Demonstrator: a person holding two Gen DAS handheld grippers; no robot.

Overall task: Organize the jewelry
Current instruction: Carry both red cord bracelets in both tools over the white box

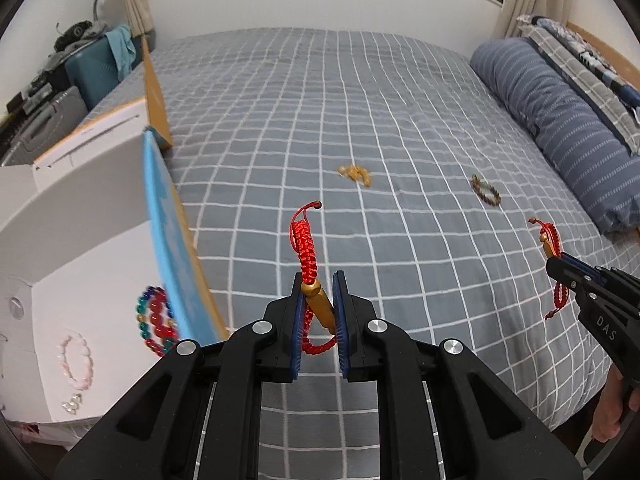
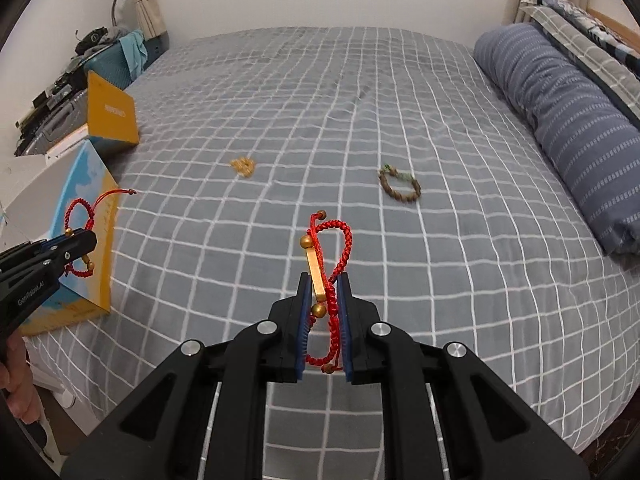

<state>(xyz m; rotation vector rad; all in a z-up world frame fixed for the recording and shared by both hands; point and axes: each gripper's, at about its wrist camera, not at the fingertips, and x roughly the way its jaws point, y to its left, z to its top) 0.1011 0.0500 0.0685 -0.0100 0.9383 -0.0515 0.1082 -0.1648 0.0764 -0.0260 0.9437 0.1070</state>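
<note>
Each claw, left (image 1: pixel 319 322) and right (image 2: pixel 323 322), is clamped on a red cord bracelet (image 1: pixel 307 250) (image 2: pixel 334 276) above the bed (image 1: pixel 360 100), right of the box (image 1: pixel 80 264); risk: loose loops could snag the box flap (image 1: pixel 172 240); thin cord may slip out.
</note>
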